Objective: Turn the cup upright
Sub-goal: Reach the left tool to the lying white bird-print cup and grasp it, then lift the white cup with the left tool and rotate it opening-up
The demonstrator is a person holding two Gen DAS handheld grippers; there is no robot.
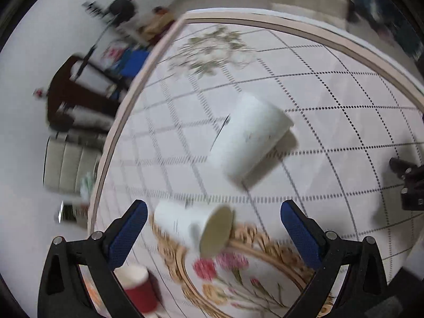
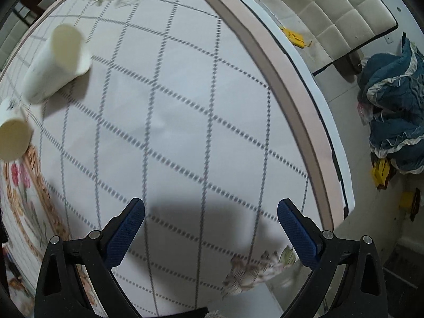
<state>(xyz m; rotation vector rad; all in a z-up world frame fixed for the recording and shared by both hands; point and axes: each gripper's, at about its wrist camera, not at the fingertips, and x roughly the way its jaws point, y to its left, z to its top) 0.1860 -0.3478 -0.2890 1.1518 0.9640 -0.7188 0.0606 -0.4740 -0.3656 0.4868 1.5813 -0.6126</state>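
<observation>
Two white paper cups lie on their sides on the table. The nearer cup [image 1: 193,228] lies between my open left gripper's [image 1: 213,212] jaws, its mouth facing right. The farther cup [image 1: 249,137] lies beyond it, mid-table. In the right wrist view both show at the far left: the farther cup [image 2: 55,63] and the nearer cup [image 2: 13,135], mouths toward the camera. My right gripper [image 2: 210,210] is open and empty over bare tablecloth, well away from both cups.
A red paper cup [image 1: 137,288] stands upright by my left finger. The tablecloth [image 2: 185,106] has a grid pattern and flower prints. The table edge [image 2: 278,79] curves at right; a chair [image 2: 331,13] and blue cloth [image 2: 394,106] lie beyond. The right gripper's body [image 1: 408,182] shows at right.
</observation>
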